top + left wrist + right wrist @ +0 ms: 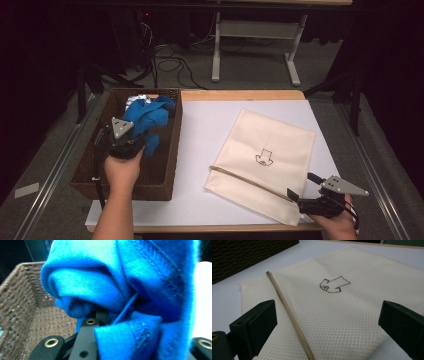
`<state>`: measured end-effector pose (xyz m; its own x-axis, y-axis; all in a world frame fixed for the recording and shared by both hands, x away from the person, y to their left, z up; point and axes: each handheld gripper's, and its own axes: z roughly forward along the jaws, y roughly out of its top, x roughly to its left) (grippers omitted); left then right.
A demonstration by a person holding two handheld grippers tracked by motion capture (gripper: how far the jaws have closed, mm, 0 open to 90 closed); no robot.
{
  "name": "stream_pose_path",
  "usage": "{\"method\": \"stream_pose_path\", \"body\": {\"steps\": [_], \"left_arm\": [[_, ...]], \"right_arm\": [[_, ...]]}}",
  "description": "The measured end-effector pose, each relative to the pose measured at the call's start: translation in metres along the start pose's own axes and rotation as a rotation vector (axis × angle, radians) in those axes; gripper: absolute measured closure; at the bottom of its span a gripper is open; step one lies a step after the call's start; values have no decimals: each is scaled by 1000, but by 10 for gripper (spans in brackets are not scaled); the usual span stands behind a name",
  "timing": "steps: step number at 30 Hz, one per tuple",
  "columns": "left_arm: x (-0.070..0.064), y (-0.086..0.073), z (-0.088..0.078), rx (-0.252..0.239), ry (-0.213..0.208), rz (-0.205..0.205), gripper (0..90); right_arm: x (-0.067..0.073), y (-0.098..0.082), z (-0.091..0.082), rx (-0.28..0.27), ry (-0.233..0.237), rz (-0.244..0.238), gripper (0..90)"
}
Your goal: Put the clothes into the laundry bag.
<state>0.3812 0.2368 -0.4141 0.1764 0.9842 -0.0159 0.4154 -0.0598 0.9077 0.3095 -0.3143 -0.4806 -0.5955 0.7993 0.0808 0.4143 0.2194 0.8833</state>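
A blue cloth hangs bunched over the brown wicker basket at the table's left. My left gripper is shut on its lower folds. In the left gripper view the blue cloth bulges over the black jaws, with the basket wall behind. A cream mesh bag with a small drawn mark lies flat on the right. A thin tan rod runs along its near-left edge. My right gripper stands open at the bag's near corner. Its jaws straddle the bag and the rod.
A white sheet covers the wooden tabletop under basket and bag. Something pale and crumpled lies at the basket's far end. Beyond the table are a white desk frame and cables on the floor.
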Motion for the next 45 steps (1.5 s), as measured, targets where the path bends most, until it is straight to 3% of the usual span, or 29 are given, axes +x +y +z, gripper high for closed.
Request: {"method": "stream_pose_path", "body": {"steps": [2,7,13,25,45], "left_arm": [[-2,0,-2,-19,11,13,745],[0,-1,-7,-66,18,1,744],[1,-2,-16,-154,4,5,743],[-3,-2,-26,-256,19,36,741],[-20,11,-36,-322,-2,50,740]], "right_arm": [[0,0,0,-2,0,-1,25],[0,0,0,0,-1,-4,28],[0,0,0,-1,2,-7,28],[0,0,0,-2,-1,-6,28],[0,0,-1,-13,0,-4,28]]}}
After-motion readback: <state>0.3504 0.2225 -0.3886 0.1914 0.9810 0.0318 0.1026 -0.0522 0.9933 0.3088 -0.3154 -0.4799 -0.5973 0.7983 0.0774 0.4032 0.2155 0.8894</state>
